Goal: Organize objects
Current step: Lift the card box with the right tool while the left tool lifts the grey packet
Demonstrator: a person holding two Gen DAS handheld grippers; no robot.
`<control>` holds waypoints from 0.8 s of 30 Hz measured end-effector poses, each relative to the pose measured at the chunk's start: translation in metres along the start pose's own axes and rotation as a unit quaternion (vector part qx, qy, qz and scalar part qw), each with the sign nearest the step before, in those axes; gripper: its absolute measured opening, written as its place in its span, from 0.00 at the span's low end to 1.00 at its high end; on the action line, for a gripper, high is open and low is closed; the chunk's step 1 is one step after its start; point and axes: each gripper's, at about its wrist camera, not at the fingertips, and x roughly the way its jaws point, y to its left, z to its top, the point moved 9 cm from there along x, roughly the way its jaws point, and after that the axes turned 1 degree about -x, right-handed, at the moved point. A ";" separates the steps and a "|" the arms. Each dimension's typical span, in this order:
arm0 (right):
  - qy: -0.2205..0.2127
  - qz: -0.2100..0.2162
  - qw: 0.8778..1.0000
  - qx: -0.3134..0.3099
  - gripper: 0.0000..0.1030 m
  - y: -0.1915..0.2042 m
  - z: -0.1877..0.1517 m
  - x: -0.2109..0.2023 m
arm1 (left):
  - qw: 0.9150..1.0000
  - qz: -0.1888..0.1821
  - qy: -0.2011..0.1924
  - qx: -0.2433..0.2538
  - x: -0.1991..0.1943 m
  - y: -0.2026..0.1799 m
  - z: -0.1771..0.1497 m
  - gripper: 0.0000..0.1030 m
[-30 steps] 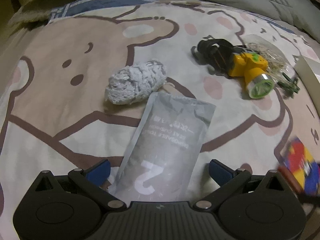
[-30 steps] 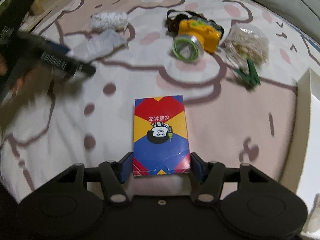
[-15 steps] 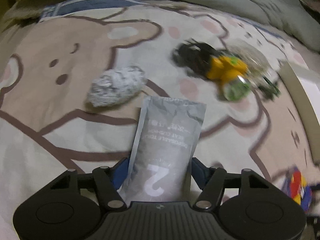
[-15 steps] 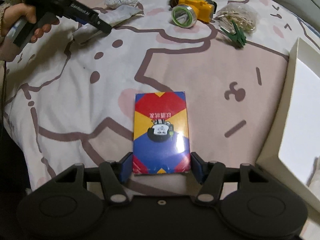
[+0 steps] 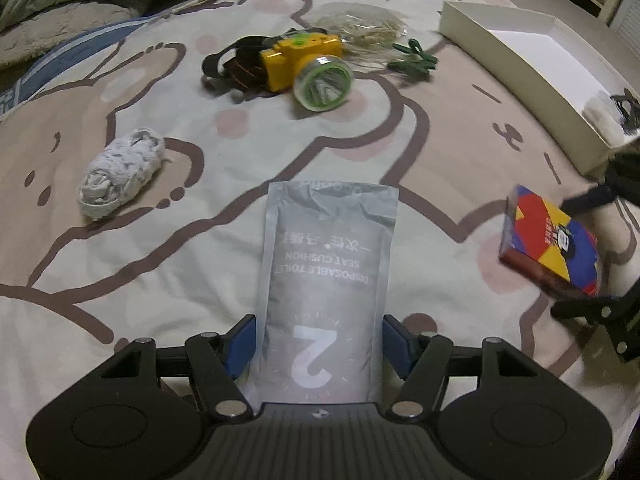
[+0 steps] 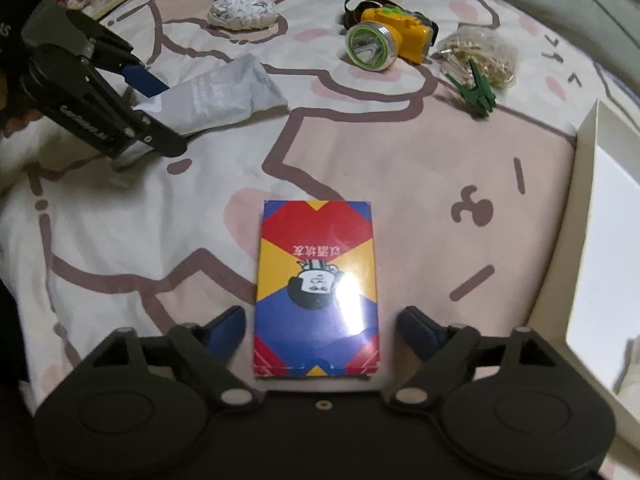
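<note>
Tray (image 5: 516,46): nearly empty; headlamp (image 5: 304,60), rag (image 5: 120,172) unsorted; left gripper (image 5: 318,344) clamped on pouch (image 5: 326,276); right gripper (image 6: 320,330) just opened, card box (image 6: 316,280) between jaws, unpressed

The bed cover (image 5: 360,152) is looking like soft matt cloth with a printed cartoon pattern. The grey pouch (image 5: 326,276) is showing a matt, slightly crinkled plastic film. The card box (image 6: 316,284) is shining, a glossy wrapped cardboard that is catching a bright glare. The yellow headlamp (image 5: 304,64) is looking like smooth hard plastic, with a shiny ring around its clear lens. The white bundle (image 5: 120,176) is seeming rough, woven cotton. The green clips (image 6: 476,88) are looking like plain plastic. The box tray (image 5: 520,64) is appearing as smooth matt cardboard. Both tools are showing black matt plastic with blue pads (image 6: 224,326).
</note>
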 end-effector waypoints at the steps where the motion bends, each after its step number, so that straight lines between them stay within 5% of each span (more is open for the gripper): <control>1: 0.000 -0.007 1.000 0.002 0.95 -0.002 -0.001 0.001 | 1.000 0.001 -0.001 0.001 0.000 0.000 -0.001 0.66; 15: 0.007 0.003 0.999 0.035 1.00 -0.011 -0.004 0.008 | 0.999 0.013 0.004 -0.029 0.010 0.009 0.006 0.90; 20: 0.001 0.021 0.998 0.062 0.71 -0.014 0.007 0.001 | 0.999 0.028 -0.004 -0.025 0.013 0.010 0.008 0.98; 24: -0.006 0.027 0.997 0.075 0.61 -0.010 0.014 -0.002 | 0.999 0.036 -0.008 -0.034 0.016 0.011 0.003 1.00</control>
